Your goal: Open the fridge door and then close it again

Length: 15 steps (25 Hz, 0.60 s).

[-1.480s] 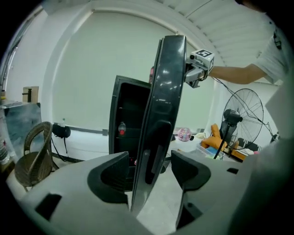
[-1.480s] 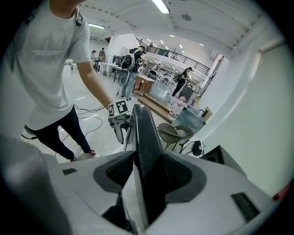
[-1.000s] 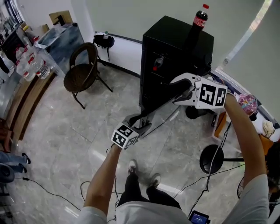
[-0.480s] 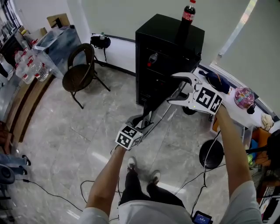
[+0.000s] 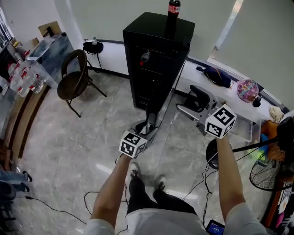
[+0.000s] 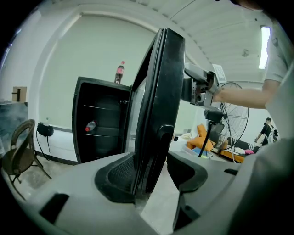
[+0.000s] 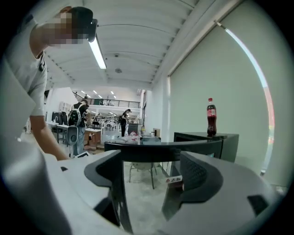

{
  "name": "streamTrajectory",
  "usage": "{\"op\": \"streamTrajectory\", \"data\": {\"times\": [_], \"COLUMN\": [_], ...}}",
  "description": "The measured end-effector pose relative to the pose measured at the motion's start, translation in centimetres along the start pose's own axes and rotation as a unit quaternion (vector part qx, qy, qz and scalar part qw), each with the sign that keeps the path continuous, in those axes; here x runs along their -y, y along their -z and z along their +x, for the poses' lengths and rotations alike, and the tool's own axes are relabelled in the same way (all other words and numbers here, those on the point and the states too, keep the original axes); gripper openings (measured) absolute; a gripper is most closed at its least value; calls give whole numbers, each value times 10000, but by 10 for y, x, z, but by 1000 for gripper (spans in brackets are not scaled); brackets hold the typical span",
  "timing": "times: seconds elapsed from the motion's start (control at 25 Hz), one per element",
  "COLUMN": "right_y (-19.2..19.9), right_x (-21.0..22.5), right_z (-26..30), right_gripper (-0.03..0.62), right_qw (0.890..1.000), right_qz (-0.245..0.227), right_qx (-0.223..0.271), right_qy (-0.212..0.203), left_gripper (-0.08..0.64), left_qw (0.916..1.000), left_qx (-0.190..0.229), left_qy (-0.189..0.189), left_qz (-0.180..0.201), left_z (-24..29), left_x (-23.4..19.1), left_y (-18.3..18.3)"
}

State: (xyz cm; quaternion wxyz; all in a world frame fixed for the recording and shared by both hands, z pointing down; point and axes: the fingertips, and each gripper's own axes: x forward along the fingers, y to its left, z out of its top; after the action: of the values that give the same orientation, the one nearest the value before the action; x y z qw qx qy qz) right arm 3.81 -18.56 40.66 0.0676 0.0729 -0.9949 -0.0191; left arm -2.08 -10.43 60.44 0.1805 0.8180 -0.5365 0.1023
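The black fridge [image 5: 156, 55] stands open, a cola bottle [image 5: 173, 8] on its top and a small bottle [image 6: 90, 126] on a shelf inside. Its glass door [image 5: 161, 110] is swung out toward me. My left gripper [image 5: 146, 129] straddles the door's free edge [image 6: 161, 92]. Its jaws are closing: the left pad [image 6: 120, 172] touches the door, and a gap shows at the right pad. My right gripper [image 5: 190, 104] hovers just right of the door, off it, its jaws opening and holding nothing. The door's top edge [image 7: 161, 150] crosses ahead of that gripper.
A brown chair [image 5: 73, 78] stands left of the fridge. Right of it is a white desk [image 5: 239, 121] with a dark bag [image 5: 216, 75] and a pink bag [image 5: 248, 89]. A fan [image 5: 268, 174], a black stand [image 5: 213, 156] and floor cables [image 5: 55, 202] lie near my feet.
The door has swung wider with the left gripper at its edge. The right gripper has come off the door, rolled, opened wider and moved right.
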Motion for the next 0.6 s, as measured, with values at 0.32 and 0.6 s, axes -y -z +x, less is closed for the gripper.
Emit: {"op": "streamTrajectory", "data": {"times": [0.32, 0.6], "right_y": [25, 32], "right_x": [-30, -27], "right_z": [-37, -74], "right_gripper": [381, 380], "right_qw": [9991, 9973], "right_qz": [412, 662], "right_qx": [-23, 155], "right_qy": [-19, 278], "left_gripper": [199, 195], "left_qw": [9986, 9978], "left_qx": [-129, -55], "left_qy": [456, 608], "left_qz": [243, 259], "left_z": [22, 50], "left_x": [52, 91], "left_y": [2, 2]}}
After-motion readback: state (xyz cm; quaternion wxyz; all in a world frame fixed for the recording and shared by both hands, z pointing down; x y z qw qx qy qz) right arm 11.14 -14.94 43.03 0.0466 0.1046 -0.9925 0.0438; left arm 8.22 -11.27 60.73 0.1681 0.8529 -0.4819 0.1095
